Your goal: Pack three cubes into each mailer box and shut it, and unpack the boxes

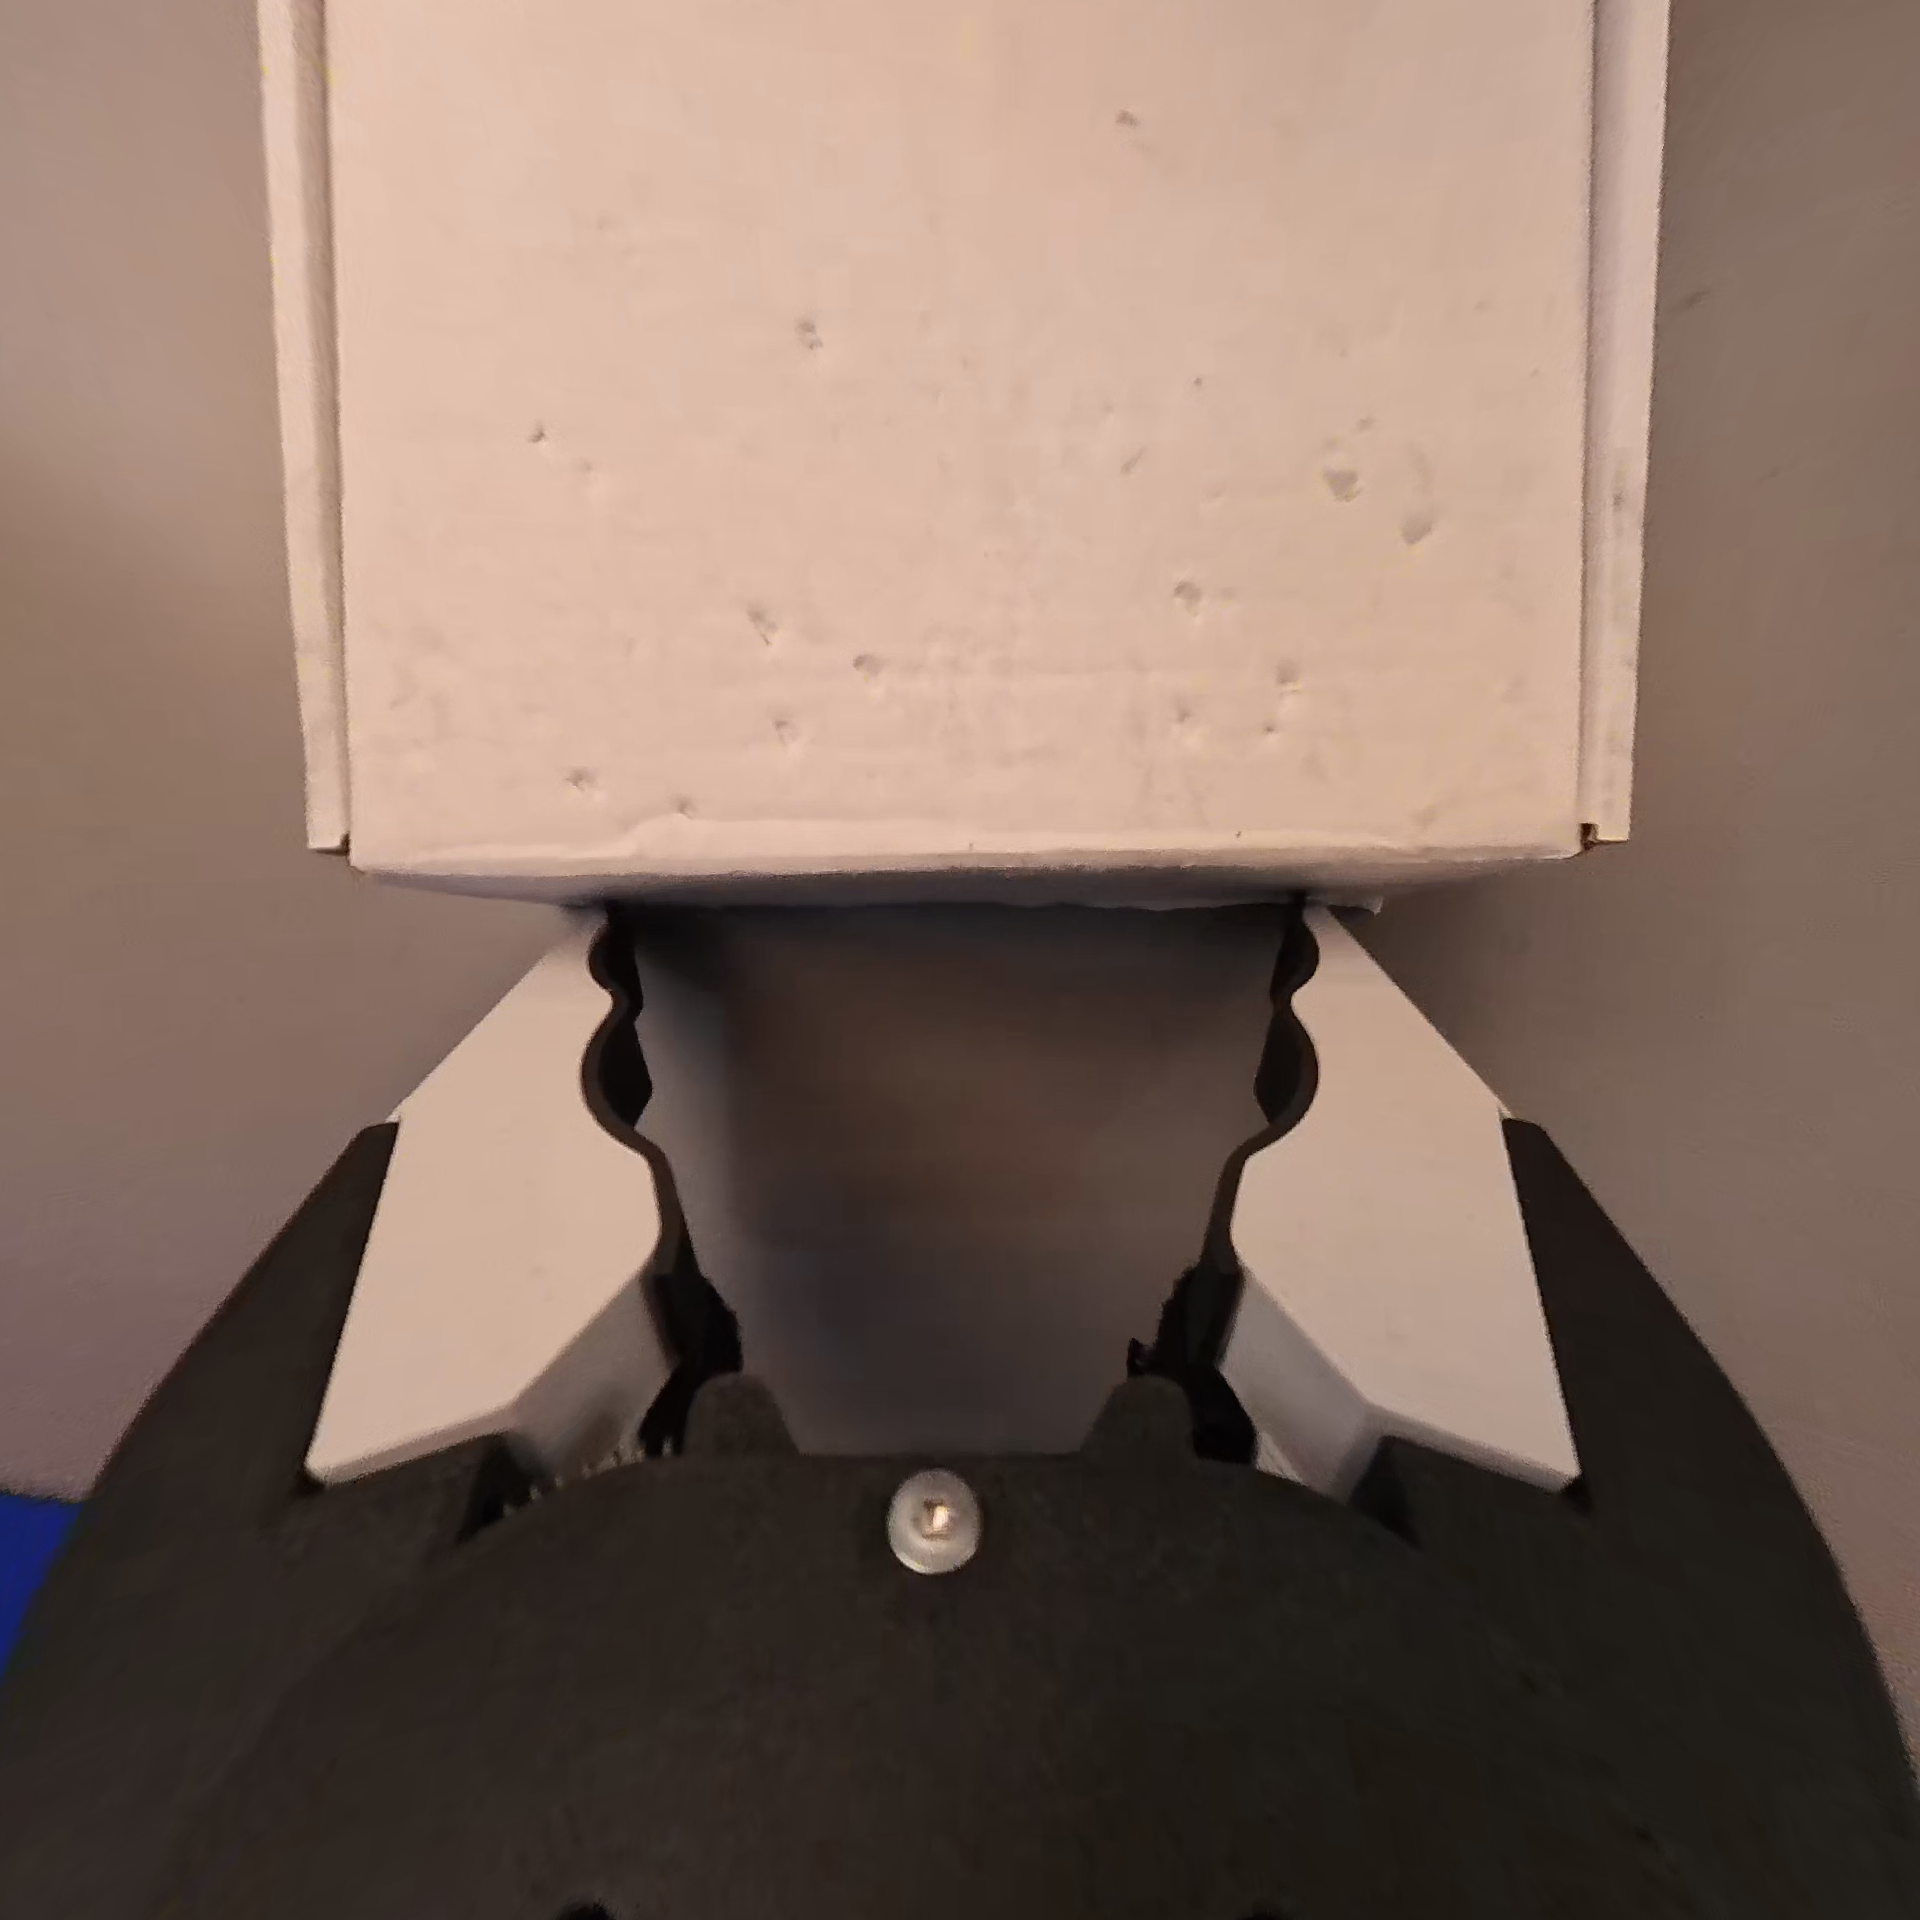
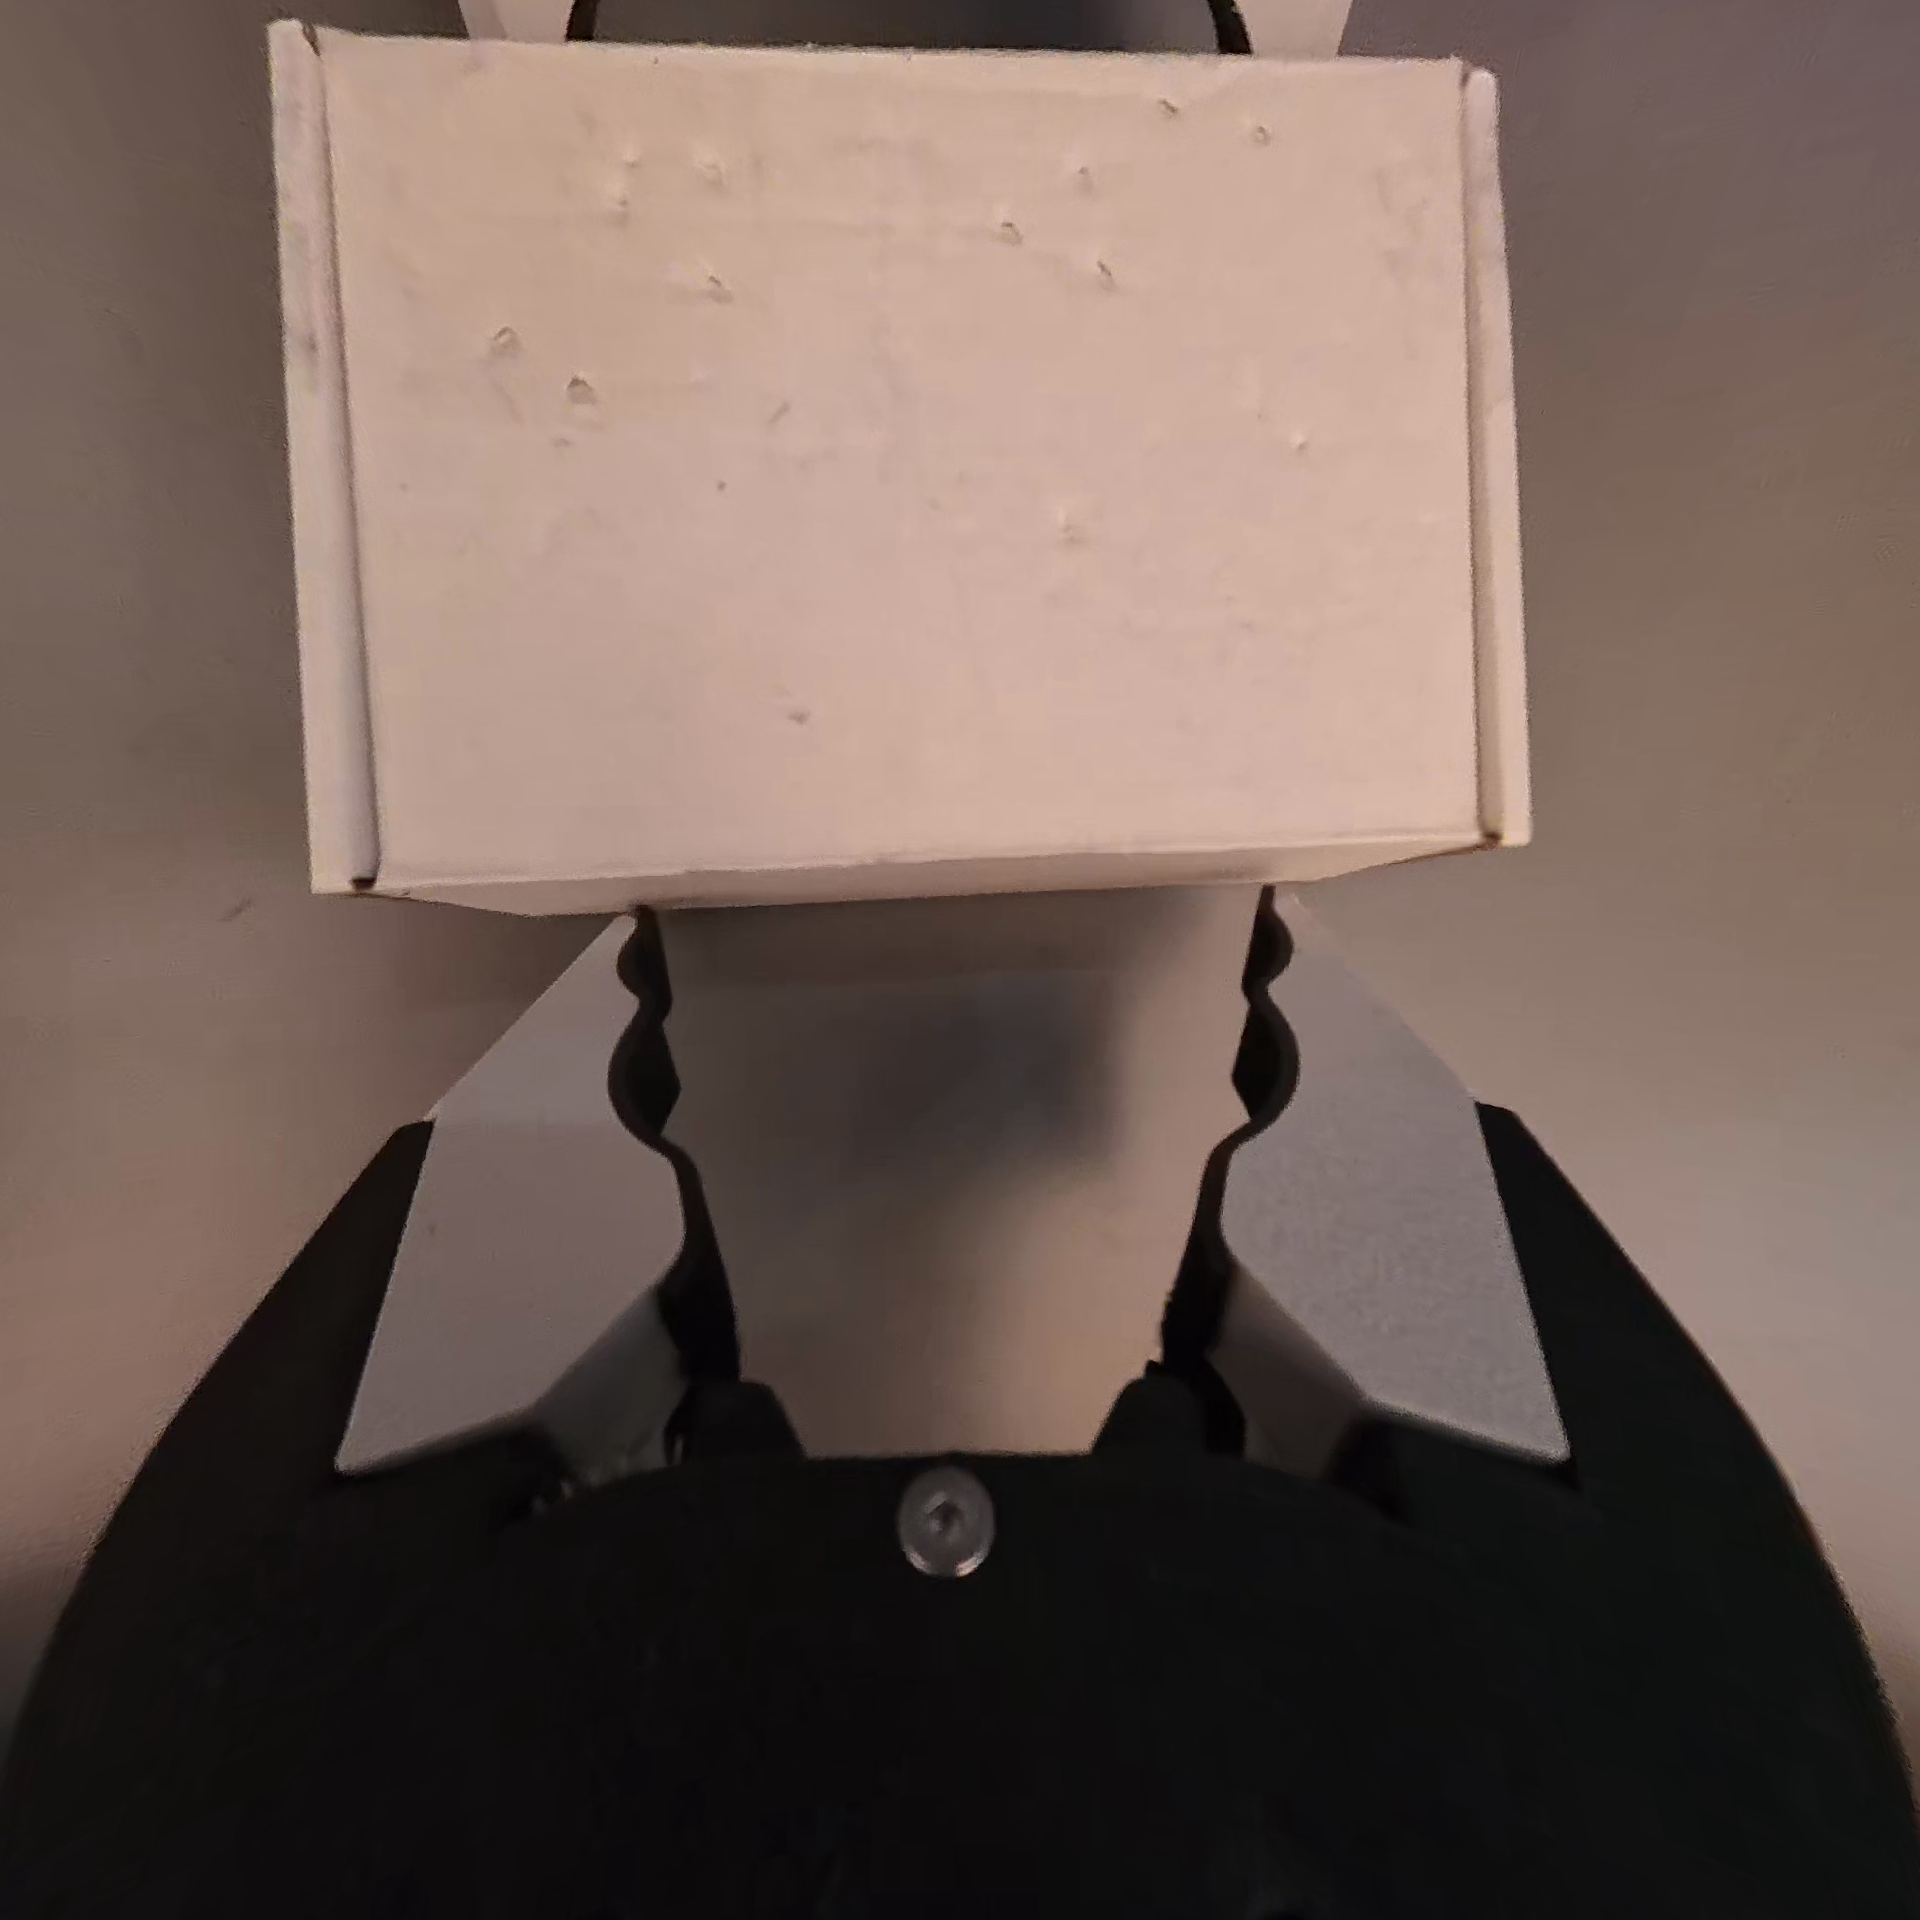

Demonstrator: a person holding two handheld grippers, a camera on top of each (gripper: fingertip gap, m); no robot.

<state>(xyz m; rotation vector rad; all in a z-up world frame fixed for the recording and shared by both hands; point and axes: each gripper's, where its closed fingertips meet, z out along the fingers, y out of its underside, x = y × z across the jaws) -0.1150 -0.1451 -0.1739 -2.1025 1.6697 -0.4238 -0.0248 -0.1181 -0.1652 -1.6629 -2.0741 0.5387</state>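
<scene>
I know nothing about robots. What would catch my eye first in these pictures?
A closed white mailer box with a dented lid fills the middle of both views, sitting on a plain grey table. The left tongs and right tongs stand open at opposite ends of it, their wavy black fingertips right at its edges.

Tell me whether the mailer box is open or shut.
Shut: the mailer box shows its lid lying flat, side flaps folded down, nothing inside visible.
</scene>
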